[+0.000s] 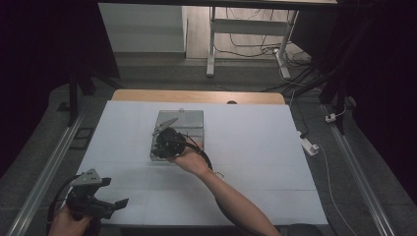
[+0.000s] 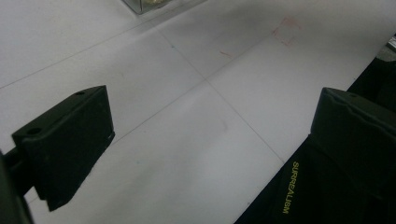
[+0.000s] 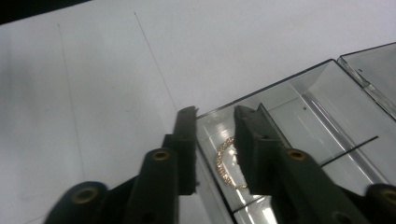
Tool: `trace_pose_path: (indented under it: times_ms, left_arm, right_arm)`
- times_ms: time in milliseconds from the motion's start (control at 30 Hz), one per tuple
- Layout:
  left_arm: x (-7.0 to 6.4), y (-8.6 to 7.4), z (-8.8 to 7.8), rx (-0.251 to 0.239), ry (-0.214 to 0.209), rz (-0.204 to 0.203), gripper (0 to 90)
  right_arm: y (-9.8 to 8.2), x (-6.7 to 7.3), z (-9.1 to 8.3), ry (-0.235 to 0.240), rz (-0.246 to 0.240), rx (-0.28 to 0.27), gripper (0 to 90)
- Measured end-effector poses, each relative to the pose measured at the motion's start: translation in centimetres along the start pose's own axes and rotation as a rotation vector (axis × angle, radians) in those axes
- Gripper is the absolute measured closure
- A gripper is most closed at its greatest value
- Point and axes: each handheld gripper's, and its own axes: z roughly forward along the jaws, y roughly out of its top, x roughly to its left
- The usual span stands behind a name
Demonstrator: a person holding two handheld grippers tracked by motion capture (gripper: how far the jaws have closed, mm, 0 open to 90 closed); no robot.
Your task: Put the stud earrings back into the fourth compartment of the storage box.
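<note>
Thin gold chain bracelet (image 3: 225, 163), small sparkly links, lies curved on the floor of a clear plastic compartment box (image 3: 322, 116), in the end cell at the box's near corner. The box sits mid-table on the white sheet-covered table (image 1: 255, 147).

Right gripper (image 3: 214, 114) is at that corner, jaws narrowly apart, clamped on nothing. One jaw looks to be outside the box wall and the other inside the cell, though the clear wall makes this hard to judge.

Risks, as I judge them: closing from here would pinch the wall, not the chain, and could drag or tip the light box. The chain is fine and limp, so it could slip between the jaws or lift only partly and snag on the divider.

Left gripper (image 1: 105, 199) hangs over the table's near left corner, jaws wide apart and empty, well away from the box.
</note>
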Motion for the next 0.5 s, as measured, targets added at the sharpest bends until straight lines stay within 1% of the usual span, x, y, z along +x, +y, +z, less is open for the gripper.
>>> trace_pose_path:
  times_ms: [67, 100, 167, 267, 333, 367, 433, 467, 500]
  left_arm:
    - [0.0, 0.0, 0.0, 0.001, 0.001, -0.001, 0.0]
    - [0.0, 0.0, 0.0, 0.001, 0.001, -0.001, 0.0]
    - [0.0, 0.0, 0.0, 0.001, 0.001, -0.001, 0.0]
    - [0.0, 0.0, 0.0, 0.001, 0.001, -0.003, 0.0]
    - [0.0, 0.0, 0.0, 0.001, 0.001, -0.003, 0.0]
    - [0.0, 0.0, 0.0, 0.002, 0.002, -0.003, 0.0]
    - [0.0, 0.0, 0.0, 0.002, 0.003, -0.004, 0.0]
    - [0.0, 0.0, 0.0, 0.002, 0.003, -0.005, 0.0]
    - [0.0, 0.0, 0.0, 0.002, 0.004, -0.006, 0.0]
  right_arm:
    - [-0.2, 0.1, -0.4, 0.005, 0.011, -0.007, 60.5]
    - [-0.3, 0.1, -0.8, -0.004, 0.016, 0.004, 57.6]
    - [-0.6, 0.2, -1.3, -0.002, 0.024, -0.002, 51.7]
    - [-1.1, 0.1, -2.3, -0.009, 0.023, -0.009, 44.2]
    - [-1.4, 0.1, -3.0, -0.003, 0.037, -0.008, 37.7]
    - [-1.6, 0.0, -3.3, -0.008, 0.035, -0.012, 35.8]
    - [-2.0, 0.0, -4.0, -0.013, 0.049, -0.018, 31.0]
    - [-2.2, 0.0, -4.2, -0.014, 0.049, -0.018, 27.9]
    - [-2.3, 0.1, -4.6, -0.02, 0.063, -0.005, 26.0]
